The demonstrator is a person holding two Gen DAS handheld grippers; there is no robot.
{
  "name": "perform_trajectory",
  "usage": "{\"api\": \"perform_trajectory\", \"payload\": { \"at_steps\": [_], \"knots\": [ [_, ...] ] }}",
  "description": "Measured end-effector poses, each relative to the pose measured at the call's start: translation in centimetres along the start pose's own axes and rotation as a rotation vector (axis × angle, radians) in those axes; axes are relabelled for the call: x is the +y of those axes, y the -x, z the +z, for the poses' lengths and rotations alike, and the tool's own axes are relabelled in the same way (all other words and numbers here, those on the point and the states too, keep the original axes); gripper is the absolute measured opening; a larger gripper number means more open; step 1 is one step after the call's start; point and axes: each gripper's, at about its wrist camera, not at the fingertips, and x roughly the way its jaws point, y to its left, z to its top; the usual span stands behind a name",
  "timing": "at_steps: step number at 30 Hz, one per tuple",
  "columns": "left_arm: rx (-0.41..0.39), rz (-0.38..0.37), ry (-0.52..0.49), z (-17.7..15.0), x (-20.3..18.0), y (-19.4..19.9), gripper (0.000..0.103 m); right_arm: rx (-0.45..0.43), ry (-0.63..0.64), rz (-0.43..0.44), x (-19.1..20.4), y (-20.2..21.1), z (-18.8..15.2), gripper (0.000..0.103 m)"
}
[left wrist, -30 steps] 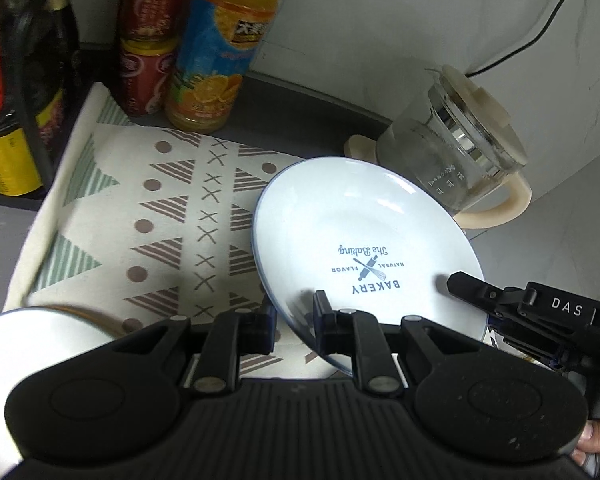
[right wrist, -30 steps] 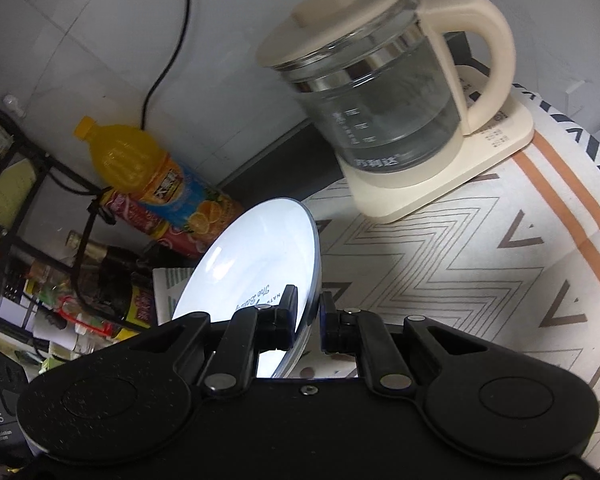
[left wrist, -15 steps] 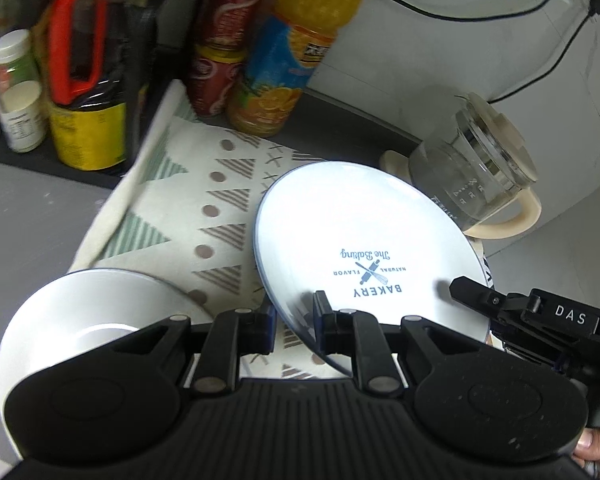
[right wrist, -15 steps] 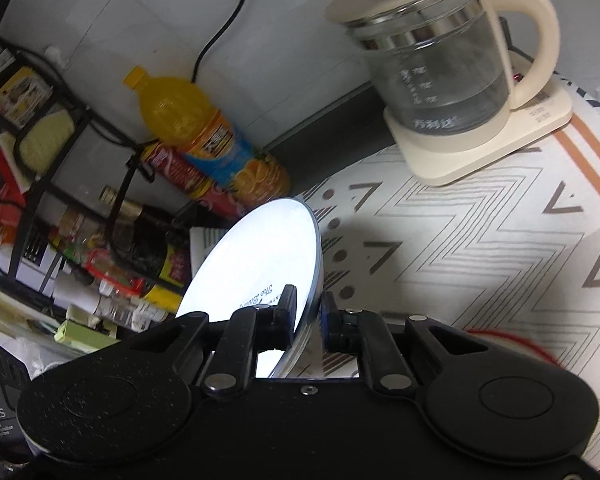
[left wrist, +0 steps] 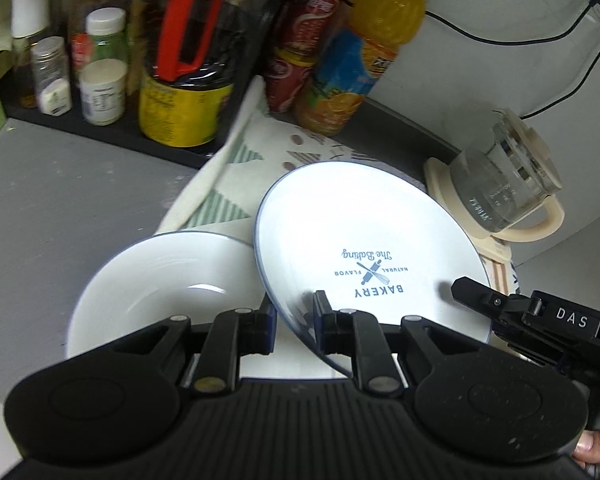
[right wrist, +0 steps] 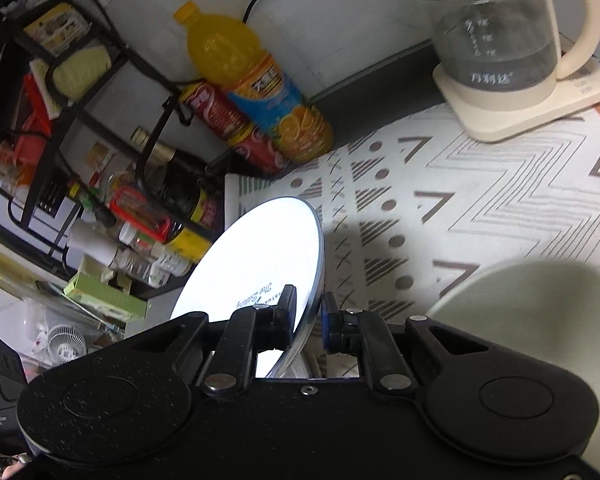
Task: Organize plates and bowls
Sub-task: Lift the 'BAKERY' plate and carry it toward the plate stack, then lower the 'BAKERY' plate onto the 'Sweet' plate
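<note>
A white plate (left wrist: 364, 248) with a blue rim and a "BAKERY" print hangs tilted above the counter, held from two sides. My left gripper (left wrist: 294, 314) is shut on its near rim. My right gripper (right wrist: 307, 314) is shut on the rim of the same plate (right wrist: 260, 256) and shows from the side in the left wrist view (left wrist: 500, 308). A second white plate (left wrist: 160, 292) with a blue rim lies flat below and to the left, partly under the held one. A pale bowl (right wrist: 540, 320) sits at the lower right of the right wrist view.
A patterned cloth mat (right wrist: 460, 208) covers the counter. A glass kettle (right wrist: 500, 40) stands on its cream base at the back. An orange drink bottle (left wrist: 360, 52), red cans (left wrist: 300, 40) and a rack of sauce bottles and jars (left wrist: 180, 80) line the wall at left.
Both grippers carried the held plate leftward across the mat. The flat white plate came into fuller view below it, and the condiment rack appeared at left.
</note>
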Motion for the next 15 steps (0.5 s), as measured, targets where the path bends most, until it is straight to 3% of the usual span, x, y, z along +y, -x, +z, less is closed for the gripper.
{"api": "perform_trajectory", "payload": {
  "at_steps": [15],
  "knots": [
    [0.031, 0.052, 0.059, -3.4, 4.3, 1.3, 0.017, 0.067, 0.073, -0.03, 2.4, -1.4, -4.6, 0.013]
  ]
}}
